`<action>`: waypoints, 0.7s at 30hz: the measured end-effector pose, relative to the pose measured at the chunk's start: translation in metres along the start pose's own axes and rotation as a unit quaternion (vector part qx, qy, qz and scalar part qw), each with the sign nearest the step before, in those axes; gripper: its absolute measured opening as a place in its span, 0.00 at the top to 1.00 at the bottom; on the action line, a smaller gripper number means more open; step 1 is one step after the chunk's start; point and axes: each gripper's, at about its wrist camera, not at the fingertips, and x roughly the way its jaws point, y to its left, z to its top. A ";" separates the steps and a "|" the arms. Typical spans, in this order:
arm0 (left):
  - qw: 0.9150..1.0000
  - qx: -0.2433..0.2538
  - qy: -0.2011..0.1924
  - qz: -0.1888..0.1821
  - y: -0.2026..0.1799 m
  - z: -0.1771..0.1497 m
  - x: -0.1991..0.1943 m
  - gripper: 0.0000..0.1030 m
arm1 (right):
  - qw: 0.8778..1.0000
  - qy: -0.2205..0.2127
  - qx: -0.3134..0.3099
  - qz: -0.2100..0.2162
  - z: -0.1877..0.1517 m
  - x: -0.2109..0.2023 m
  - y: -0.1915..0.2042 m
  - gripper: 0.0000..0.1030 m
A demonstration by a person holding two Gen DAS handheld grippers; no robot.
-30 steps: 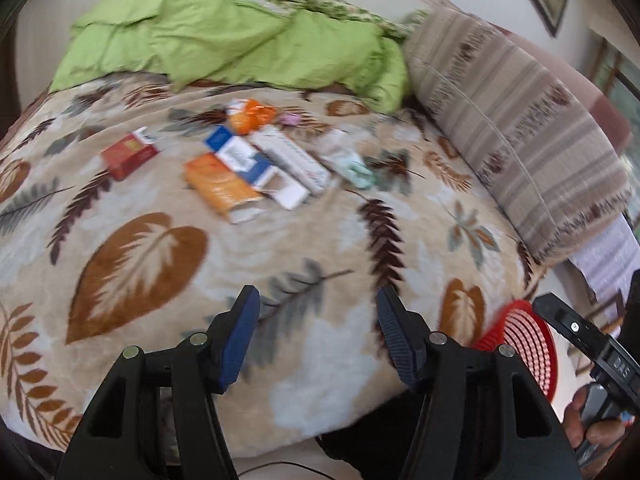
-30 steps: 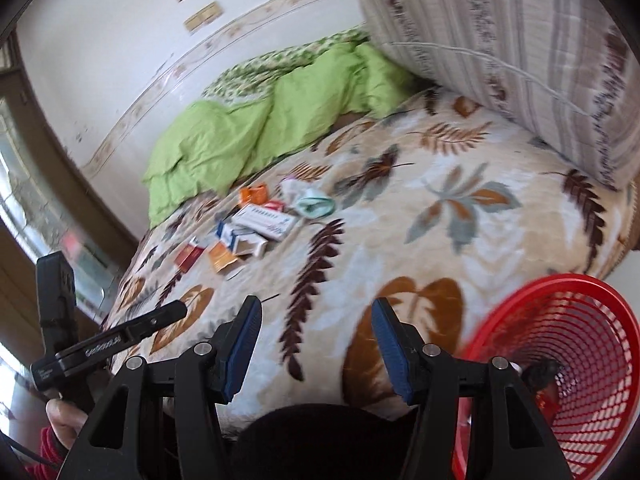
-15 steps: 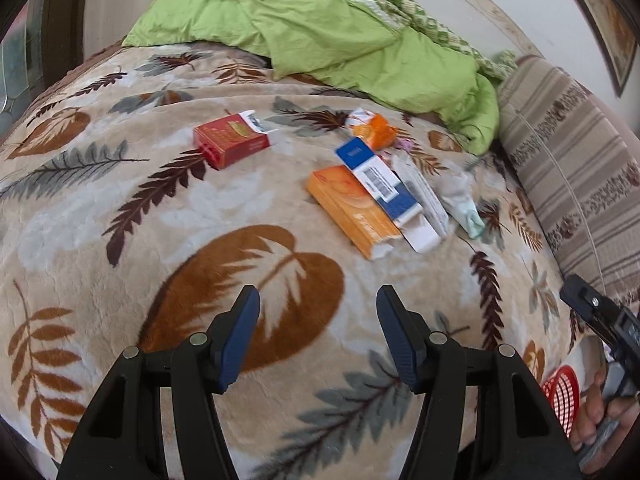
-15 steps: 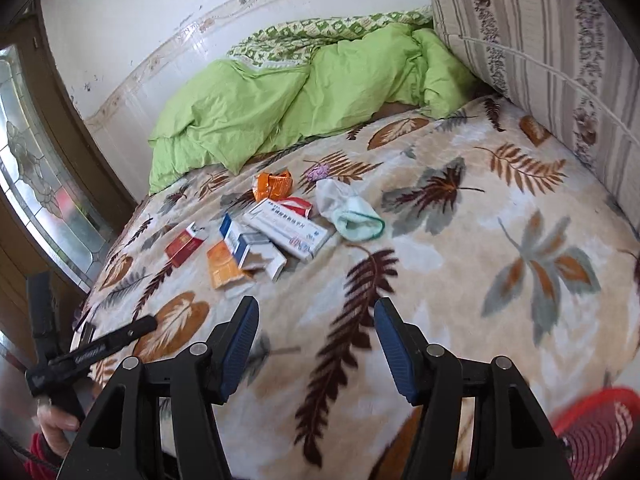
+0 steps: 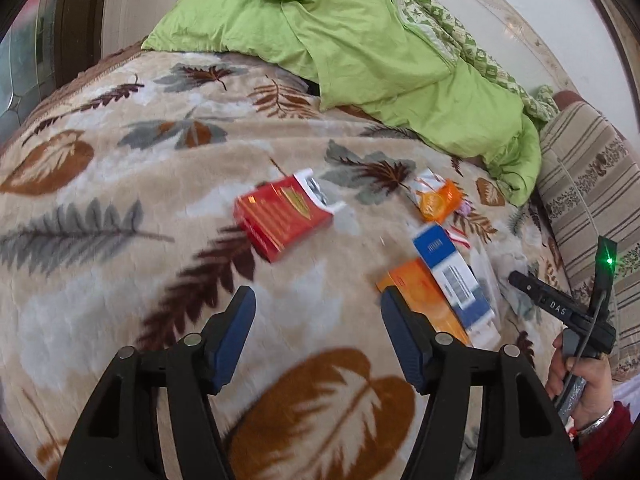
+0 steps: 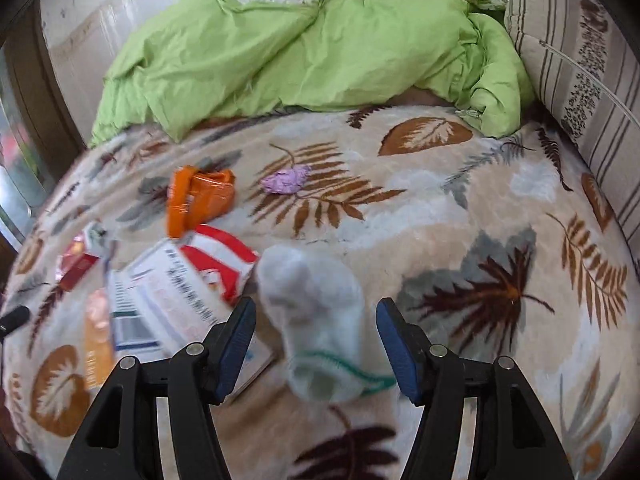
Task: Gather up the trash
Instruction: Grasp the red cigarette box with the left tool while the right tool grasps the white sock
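Right gripper (image 6: 316,346): released, just widened, straddling the white fabric sock (image 6: 316,320) for pickup.
Left gripper (image 5: 316,344): released, widened, empty, facing the red cardboard box (image 5: 286,216).

Both wrist views angled down, close; share blanket (image 5: 120,184) litter.

On the blanket (image 6: 460,208) you find a sock (image 6: 316,312) lying between the right gripper (image 6: 316,340) fingers. Boxes (image 6: 168,292) lie left of it, a crumpled wrapper (image 6: 286,179) behind, the duvet (image 6: 304,52) farthest back.
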 end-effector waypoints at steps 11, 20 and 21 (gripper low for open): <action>0.997 0.031 -0.034 0.057 0.019 0.055 0.056 0.25 | 0.993 -0.053 0.101 0.029 -0.017 -0.025 -0.004 0.80; 0.993 0.110 0.027 0.021 -0.009 0.038 0.080 0.25 | 0.991 -0.078 0.095 0.046 -0.016 -0.055 0.030 0.80; 0.991 0.128 0.022 0.028 -0.016 0.035 0.078 0.25 | 0.992 -0.078 0.091 0.044 -0.017 -0.055 0.033 0.80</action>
